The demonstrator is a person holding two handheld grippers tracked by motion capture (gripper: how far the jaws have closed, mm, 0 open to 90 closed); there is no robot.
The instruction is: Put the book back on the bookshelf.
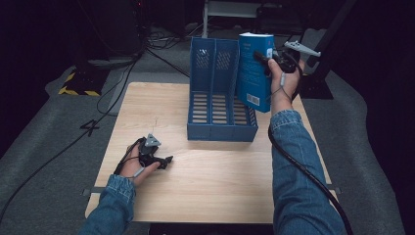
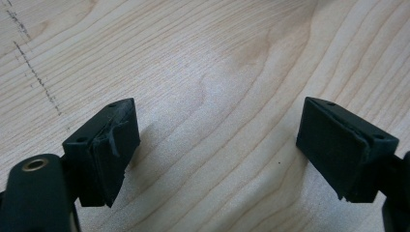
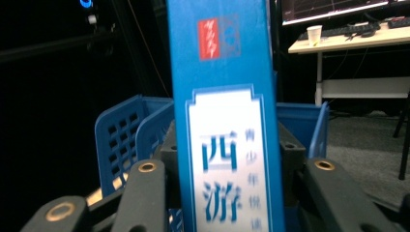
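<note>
Blue plastic makes up the magazine file holder (image 1: 215, 93) standing at the centre of the high view, on the far half of the light wooden table (image 1: 205, 186); it has slotted walls and several compartments open toward the top of the frame. Right of it, in the upper right of that view, the right gripper (image 1: 266, 59) holds a blue book (image 1: 254, 71) upright in the air, just above the holder's right-hand end, with the book's lower corner overlapping the holder's edge in the picture. In the right gripper view the book's spine (image 3: 225, 121) rises through the middle of the frame, white label and Chinese characters facing the camera, and the jaws pinch it from both sides; the holder (image 3: 125, 130) shows behind it, with a desk (image 3: 348, 38) carrying a paper cup (image 3: 314, 35) in the upper right. At the lower left of the high view the left gripper (image 1: 165, 161) rests on the table in the person's hand. In the left gripper view its jaws are spread wide over bare wood grain (image 2: 212, 96), holding nothing
</note>
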